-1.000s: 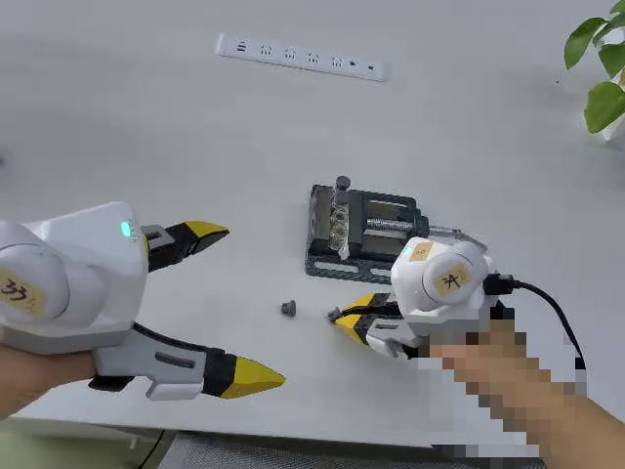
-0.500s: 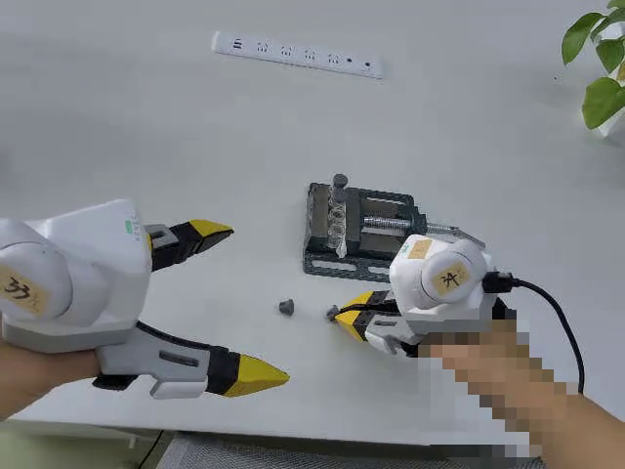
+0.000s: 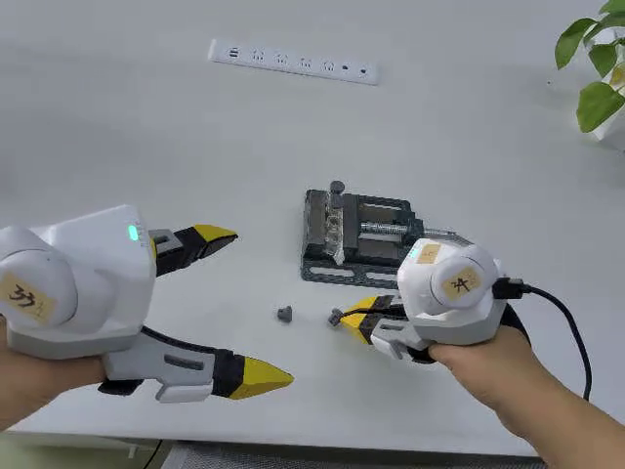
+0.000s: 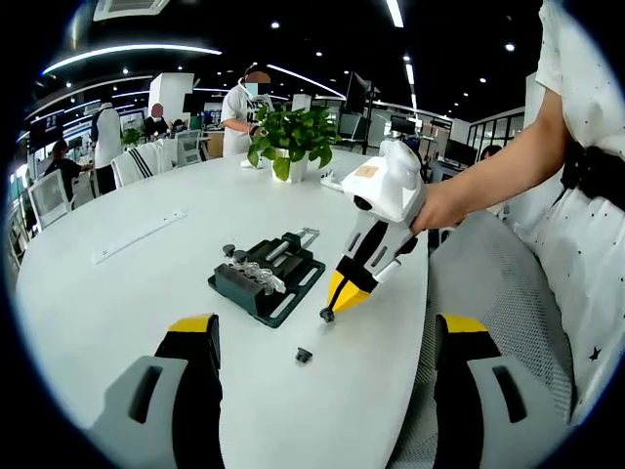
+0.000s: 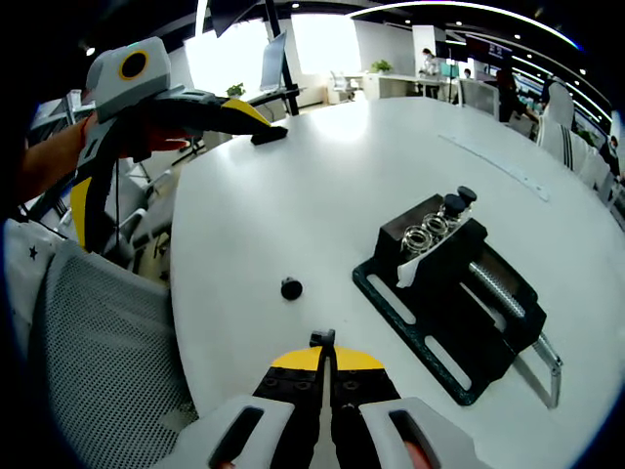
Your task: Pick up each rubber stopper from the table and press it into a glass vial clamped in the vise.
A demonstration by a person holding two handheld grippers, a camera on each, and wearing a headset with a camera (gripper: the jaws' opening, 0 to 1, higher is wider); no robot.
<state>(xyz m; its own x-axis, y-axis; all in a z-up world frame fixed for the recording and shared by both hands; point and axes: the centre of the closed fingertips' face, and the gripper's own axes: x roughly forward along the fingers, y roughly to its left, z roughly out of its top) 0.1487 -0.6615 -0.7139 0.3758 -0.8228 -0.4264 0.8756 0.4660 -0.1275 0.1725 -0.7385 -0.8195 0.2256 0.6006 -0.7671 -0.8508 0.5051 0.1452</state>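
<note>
Currently, a small dark rubber stopper (image 5: 322,338) is held between the closed jaws of the right gripper (image 3: 345,319), low over the white table (image 3: 146,127) and just in front of the vise (image 3: 357,240). Whether the stopper touches the tabletop cannot be told. A second stopper (image 3: 285,314) is seen lying loose on the table, near the held one and on its left in the head view, apart from it. A row of glass vials (image 5: 435,223) is clamped upright in the dark vise. In the right gripper view, the two vials farthest from the camera are capped with dark stoppers and the two nearer ones are seen with open mouths. The left gripper (image 3: 257,305) is held off to the left of the loose stopper, its jaws spread wide with nothing between them; in the left gripper view the loose stopper and the vise are framed between the two yellow-tipped jaws. A white power strip (image 3: 293,61) is laid at the far side of the table, and a potted plant (image 3: 591,68) is seen at the right edge.
</note>
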